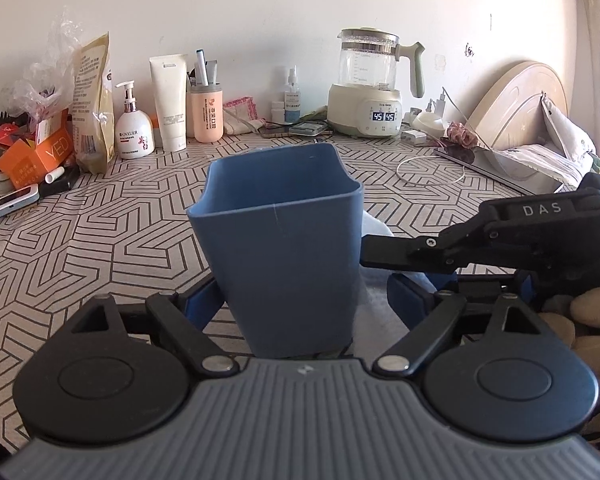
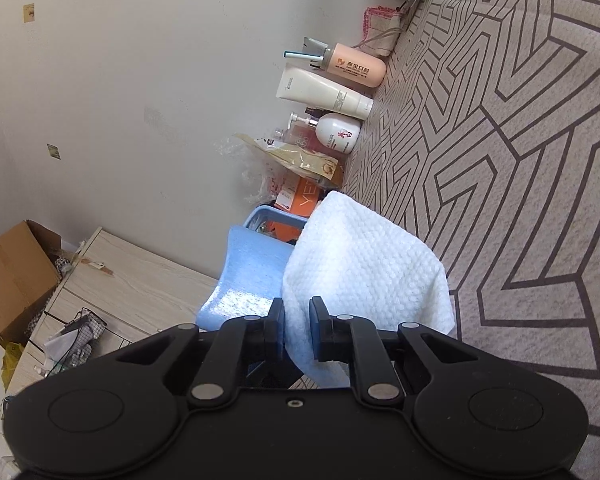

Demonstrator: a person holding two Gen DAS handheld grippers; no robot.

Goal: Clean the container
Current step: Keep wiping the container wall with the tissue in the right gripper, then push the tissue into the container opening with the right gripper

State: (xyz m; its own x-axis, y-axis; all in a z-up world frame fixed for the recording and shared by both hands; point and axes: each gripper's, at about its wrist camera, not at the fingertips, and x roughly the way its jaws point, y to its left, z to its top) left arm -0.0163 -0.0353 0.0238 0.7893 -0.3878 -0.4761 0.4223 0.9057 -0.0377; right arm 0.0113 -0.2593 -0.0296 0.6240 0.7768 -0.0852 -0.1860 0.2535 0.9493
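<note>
Two hand-held grippers worked at a blue plastic container (image 1: 276, 256) standing upright on the patterned tablecloth (image 1: 80, 232). Either side of the container, the left gripper (image 1: 300, 300) stood spread, its pads apparently clear of the walls. Right of the container, the right gripper (image 2: 298, 330) was clenched on a soft white cloth (image 2: 364, 256). Light, stiff and probably slippery, the container seemed best gripped across opposite walls.

The blue container (image 1: 284, 248) is showing smooth, matt plastic. The white cloth (image 2: 364, 264) is looking soft with a dimpled, waffle-like weave. The surface (image 1: 100, 240) is wearing a rough woven covering, and the kettle (image 1: 370, 64) is gleaming with clear glossy glass.
</note>
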